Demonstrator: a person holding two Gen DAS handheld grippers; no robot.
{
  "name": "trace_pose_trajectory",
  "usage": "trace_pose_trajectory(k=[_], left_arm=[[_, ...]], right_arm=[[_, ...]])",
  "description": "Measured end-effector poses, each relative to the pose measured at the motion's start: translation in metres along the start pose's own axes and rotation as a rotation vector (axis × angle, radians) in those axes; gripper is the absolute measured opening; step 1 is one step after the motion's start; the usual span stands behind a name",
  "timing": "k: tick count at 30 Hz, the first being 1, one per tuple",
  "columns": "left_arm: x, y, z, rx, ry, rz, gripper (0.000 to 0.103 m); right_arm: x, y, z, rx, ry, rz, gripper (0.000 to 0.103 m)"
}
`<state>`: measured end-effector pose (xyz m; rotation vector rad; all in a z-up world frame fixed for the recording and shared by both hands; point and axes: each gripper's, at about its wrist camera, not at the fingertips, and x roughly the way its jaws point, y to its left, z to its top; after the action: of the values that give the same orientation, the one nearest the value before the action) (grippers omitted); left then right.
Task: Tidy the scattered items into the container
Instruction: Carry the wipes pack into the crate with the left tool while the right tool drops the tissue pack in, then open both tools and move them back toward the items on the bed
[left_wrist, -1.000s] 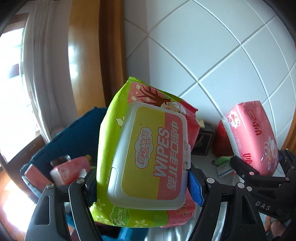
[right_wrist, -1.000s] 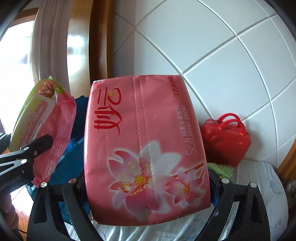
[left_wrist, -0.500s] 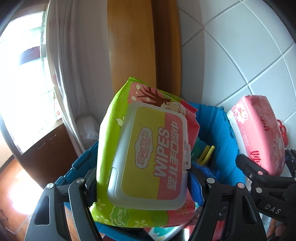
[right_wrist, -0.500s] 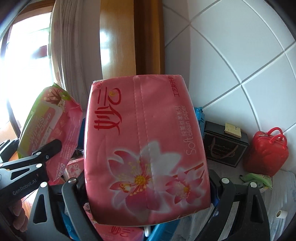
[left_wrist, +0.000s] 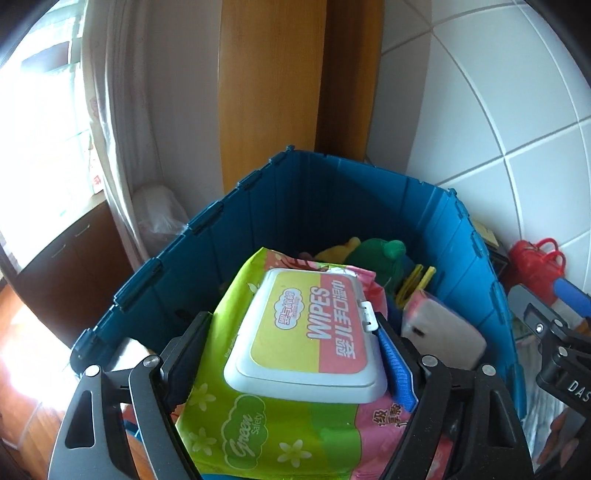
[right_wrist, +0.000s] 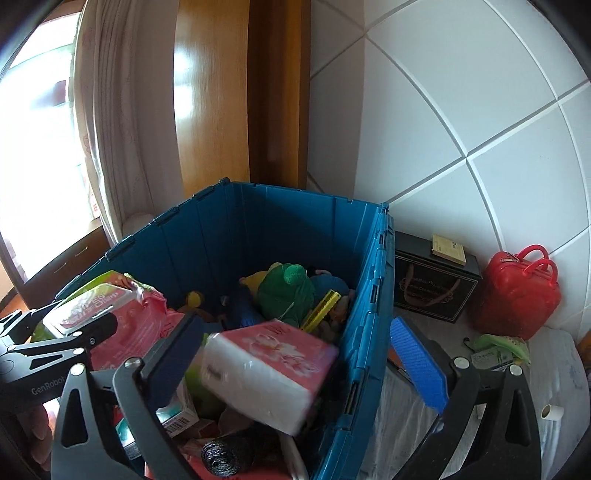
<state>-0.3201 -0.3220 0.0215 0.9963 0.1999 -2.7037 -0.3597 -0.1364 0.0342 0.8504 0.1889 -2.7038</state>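
Blue crate (right_wrist: 295, 229) against white tiled wall (right_wrist: 480, 110), wooden doorframe (right_wrist: 277, 92) behind

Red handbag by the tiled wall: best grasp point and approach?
Take the red handbag by its twin loop handles, coming from above. It stands upright with the handles raised clear of the body, which looks rounded, glossy and too wide to pinch. The right gripper, open, is nearer.

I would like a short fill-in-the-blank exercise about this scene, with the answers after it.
1. The left gripper is shut on the ____ pack.
2. The right gripper is ____, and the tissue pack is in the bin.
3. The bin is ____ in colour.
4. The handbag by the wall is ____.

Answers: wipes; open; blue; red
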Motion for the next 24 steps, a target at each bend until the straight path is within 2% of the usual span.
trace_pose_trajectory(k=[2,10,24], left_arm=[[-0.004,0.008,0.002,0.01,-0.036,-0.005,0.084],[-0.044,-0.005,-0.002,0.037,-0.106,-0.008,0.089],[-0.082,-0.018,-0.04,0.032,-0.107,0.0,0.089]], right_arm=[[-0.002,-0.001,-0.002,0.001,0.005,-0.003,0.103],[-0.016,0.0,-0.015,0.005,0.015,-0.002,0.103],[-0.059,-0.004,-0.039,-0.004,-0.004,0.006,0.103]])
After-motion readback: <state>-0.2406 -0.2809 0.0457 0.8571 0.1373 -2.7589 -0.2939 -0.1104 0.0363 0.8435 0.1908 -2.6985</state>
